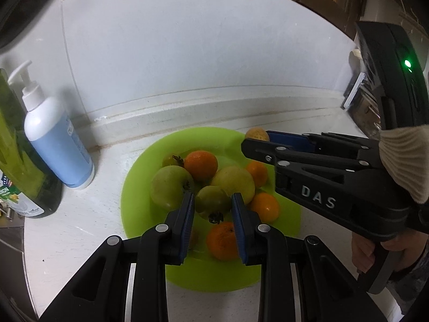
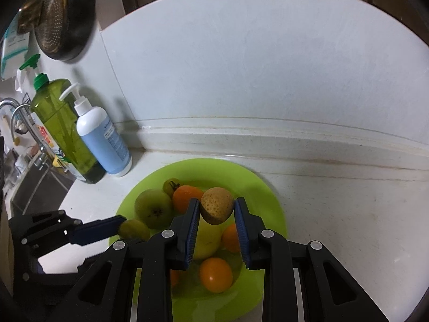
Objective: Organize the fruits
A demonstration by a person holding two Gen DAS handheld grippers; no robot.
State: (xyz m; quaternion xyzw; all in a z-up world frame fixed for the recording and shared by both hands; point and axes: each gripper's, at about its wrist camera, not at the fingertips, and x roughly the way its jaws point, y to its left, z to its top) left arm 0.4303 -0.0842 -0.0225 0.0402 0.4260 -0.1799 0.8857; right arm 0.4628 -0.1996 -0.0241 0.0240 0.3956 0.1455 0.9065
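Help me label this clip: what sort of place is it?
Most likely a home kitchen counter: a faucet over a sink, pump bottles against the backsplash, a colander hanging above.
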